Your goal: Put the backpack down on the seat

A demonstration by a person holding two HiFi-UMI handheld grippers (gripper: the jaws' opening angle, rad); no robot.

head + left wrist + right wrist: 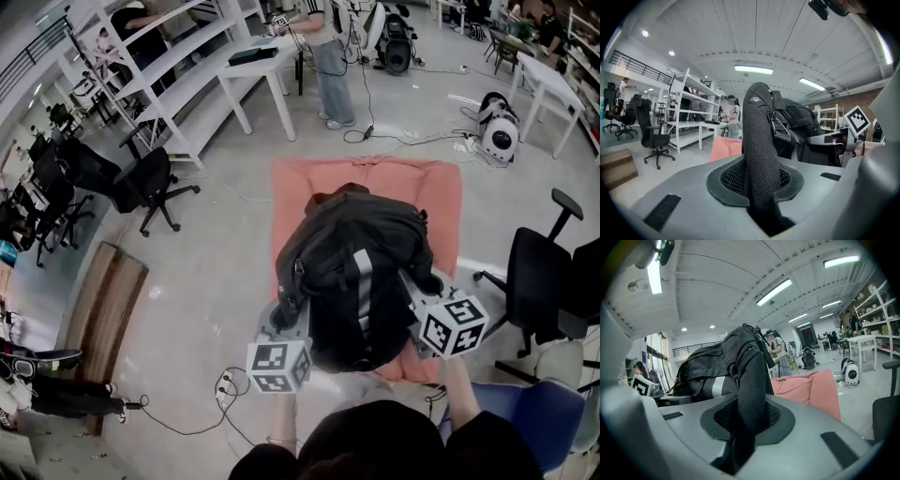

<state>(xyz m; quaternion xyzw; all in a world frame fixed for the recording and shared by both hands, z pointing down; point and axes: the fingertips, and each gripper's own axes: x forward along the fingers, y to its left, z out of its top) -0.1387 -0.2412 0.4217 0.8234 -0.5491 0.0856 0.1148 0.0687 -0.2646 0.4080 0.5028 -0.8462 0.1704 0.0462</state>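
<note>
The black backpack is at the centre of the head view, over the salmon cushioned seat. The left gripper is clamped on one mesh shoulder strap and the right gripper on the other strap. Lower both sides evenly until the bag's base rests squarely on the cushion, releasing only once the straps slacken.
</note>
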